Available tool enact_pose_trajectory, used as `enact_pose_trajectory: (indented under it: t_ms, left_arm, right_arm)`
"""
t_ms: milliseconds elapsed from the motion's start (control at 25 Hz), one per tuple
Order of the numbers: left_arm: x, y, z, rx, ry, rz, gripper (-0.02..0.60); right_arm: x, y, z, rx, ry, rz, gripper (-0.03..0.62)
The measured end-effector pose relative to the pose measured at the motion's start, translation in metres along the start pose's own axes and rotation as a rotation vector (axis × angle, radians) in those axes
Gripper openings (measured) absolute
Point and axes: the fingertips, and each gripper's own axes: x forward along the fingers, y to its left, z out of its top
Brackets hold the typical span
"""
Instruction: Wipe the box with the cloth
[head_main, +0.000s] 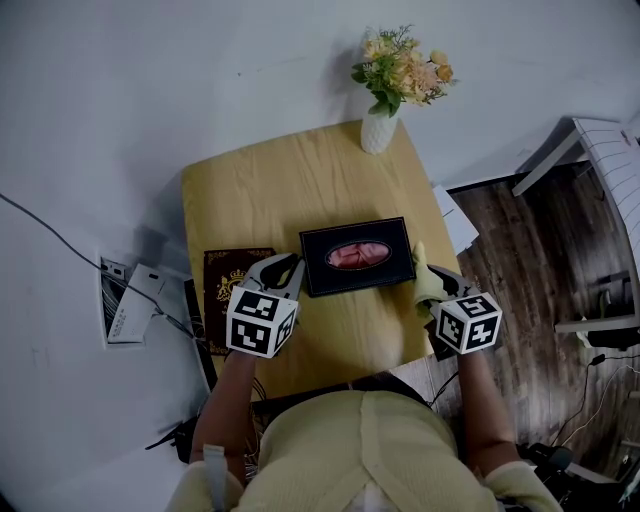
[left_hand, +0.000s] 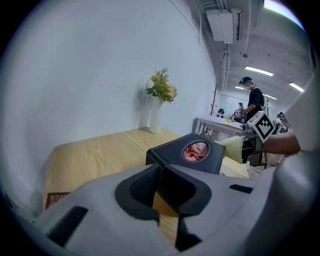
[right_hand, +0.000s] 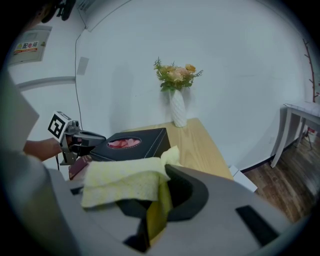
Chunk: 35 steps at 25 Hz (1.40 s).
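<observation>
A black box (head_main: 392, 266) with an oval opening showing pink tissue lies in the middle of the wooden table (head_main: 290, 190). My left gripper (head_main: 293, 266) is at the box's left end, its jaws nearly together with nothing clamped. In the left gripper view the box's near corner (left_hand: 172, 152) stands just beyond the gripper (left_hand: 161, 170); I cannot tell whether they touch. My right gripper (head_main: 427, 288) is at the box's right end, shut on a folded yellow cloth (head_main: 423, 275). In the right gripper view the cloth (right_hand: 125, 182) drapes over one finger of the gripper (right_hand: 162, 172), and the box (right_hand: 147, 142) lies beyond it.
A white vase of flowers (head_main: 380, 125) stands at the table's far edge. A maroon booklet (head_main: 222, 280) lies left of the left gripper. Cables and a white device (head_main: 125, 305) are on the floor at left. A white rack (head_main: 600, 160) stands at right.
</observation>
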Motion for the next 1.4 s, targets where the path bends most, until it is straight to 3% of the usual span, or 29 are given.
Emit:
enact_pose_trajectory:
  t_ms: [160, 400, 800, 1040, 1400]
  left_arm:
    - [-0.005, 0.001, 0.003, -0.017, -0.035, 0.016, 0.048]
    - [-0.033, 0.004, 0.015, -0.069, -0.155, 0.058, 0.046]
    - [-0.077, -0.015, 0.035, -0.187, -0.318, 0.048, 0.041]
    - [-0.083, -0.027, 0.032, -0.211, -0.317, 0.022, 0.029]
    - [-0.078, -0.038, 0.017, -0.214, -0.262, 0.005, 0.026]
  right_arm:
    - [-0.002, 0.000, 0.004, -0.003, -0.017, -0.007, 0.040]
    - [-0.017, -0.005, 0.015, -0.012, -0.045, -0.030, 0.040]
    - [-0.047, 0.022, 0.050, -0.005, -0.152, -0.006, 0.040]
    - [-0.059, 0.039, 0.060, 0.016, -0.201, 0.021, 0.040]
    - [-0.065, 0.047, 0.040, 0.064, -0.188, 0.021, 0.040]
